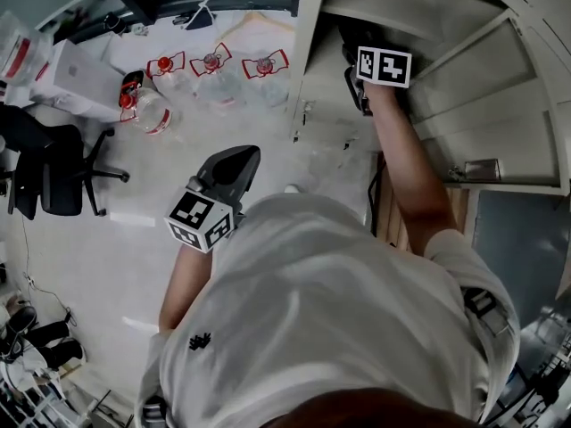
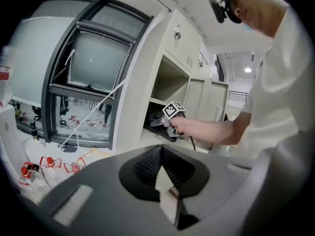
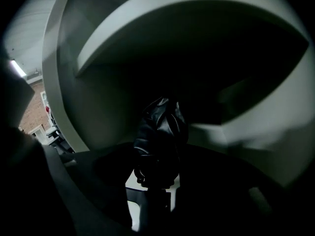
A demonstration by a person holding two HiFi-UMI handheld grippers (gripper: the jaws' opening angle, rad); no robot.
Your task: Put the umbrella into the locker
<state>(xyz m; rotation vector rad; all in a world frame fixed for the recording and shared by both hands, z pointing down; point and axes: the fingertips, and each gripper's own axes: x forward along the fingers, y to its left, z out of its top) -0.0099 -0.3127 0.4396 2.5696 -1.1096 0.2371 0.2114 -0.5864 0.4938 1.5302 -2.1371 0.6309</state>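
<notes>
The black folded umbrella (image 3: 160, 136) stands up between the jaws of my right gripper (image 3: 155, 181), which is shut on its lower end. It is inside the dark open compartment of the grey locker (image 3: 98, 48). In the head view the right gripper (image 1: 361, 69) reaches into the locker (image 1: 312, 78) at arm's length, and only a dark bit of the umbrella (image 1: 351, 36) shows past it. The left gripper view shows the umbrella (image 2: 158, 123) lying into the locker (image 2: 142, 82) opening. My left gripper (image 2: 165, 181) is shut and empty, held low by the person's body (image 1: 223, 172).
Several water bottles (image 1: 214, 69) with red labels lie on the floor to the locker's left. A black office chair (image 1: 53, 172) stands at the left. An open locker door (image 1: 500, 114) hangs to the right of the arm. A large window (image 2: 93, 63) sits left of the locker.
</notes>
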